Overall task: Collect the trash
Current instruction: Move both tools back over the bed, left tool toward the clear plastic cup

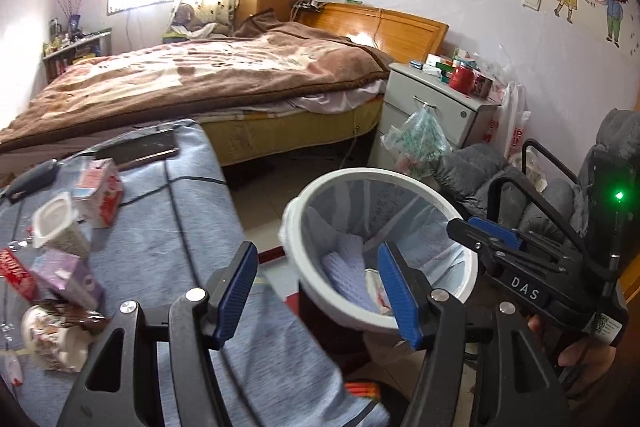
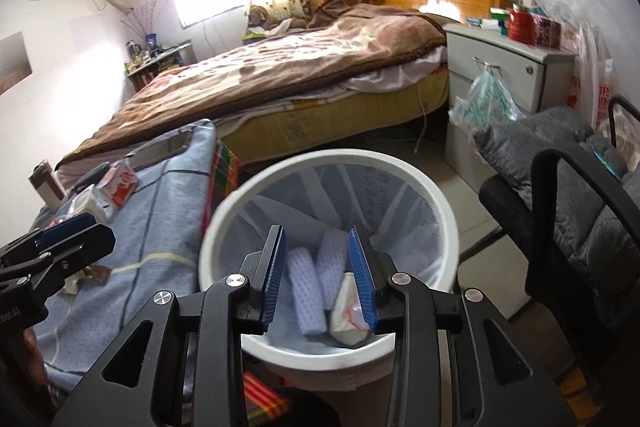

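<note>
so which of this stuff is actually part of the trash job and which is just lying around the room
Job:
- white bin, foam netting and a crumpled wrapper already inside
- milk carton
- yogurt cup
- purple carton
- crushed paper cup

Lying about:
- phone
- bed
- nightstand
- grey chair

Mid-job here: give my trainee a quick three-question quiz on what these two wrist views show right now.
1. True or false: the white bin already holds trash.
2. Which surface do the leftover cartons lie on? A) the bed B) the blue cloth C) the grey chair
3. Fill in: between its blue pads, the right gripper holds ____.

Key:
1. True: pale foam netting and a crumpled white wrapper lie inside.
2. B
3. Nothing; its jaws stand open above the bin.
</note>
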A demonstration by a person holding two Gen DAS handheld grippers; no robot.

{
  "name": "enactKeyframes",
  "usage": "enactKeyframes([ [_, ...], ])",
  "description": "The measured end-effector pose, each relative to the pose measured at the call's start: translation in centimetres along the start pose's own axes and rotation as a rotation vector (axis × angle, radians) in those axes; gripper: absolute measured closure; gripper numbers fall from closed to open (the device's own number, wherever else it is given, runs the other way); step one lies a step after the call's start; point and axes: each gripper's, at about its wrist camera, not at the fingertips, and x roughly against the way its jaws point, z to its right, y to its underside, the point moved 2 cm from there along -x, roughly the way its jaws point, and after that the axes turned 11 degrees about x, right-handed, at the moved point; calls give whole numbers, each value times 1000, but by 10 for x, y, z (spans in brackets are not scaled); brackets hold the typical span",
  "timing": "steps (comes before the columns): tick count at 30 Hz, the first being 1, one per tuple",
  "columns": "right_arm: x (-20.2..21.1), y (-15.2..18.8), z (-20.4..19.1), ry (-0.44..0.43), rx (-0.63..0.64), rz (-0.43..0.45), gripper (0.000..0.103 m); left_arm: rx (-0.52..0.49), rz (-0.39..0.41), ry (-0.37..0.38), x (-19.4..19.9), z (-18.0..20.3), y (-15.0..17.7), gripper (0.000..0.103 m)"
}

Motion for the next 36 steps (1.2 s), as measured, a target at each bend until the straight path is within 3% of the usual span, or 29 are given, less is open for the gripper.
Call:
enactKeyframes([
  [11,13,-11,-43,-51,44,61,67,35,74,-62,43,-41,6,38],
  [27,7,-23,-119,-231,193,94,67,124,146,-203,88,-114,18,38],
  [36,-10,-18,-165,-334,274,53,67,227,179,-345,114,-175,34,37],
])
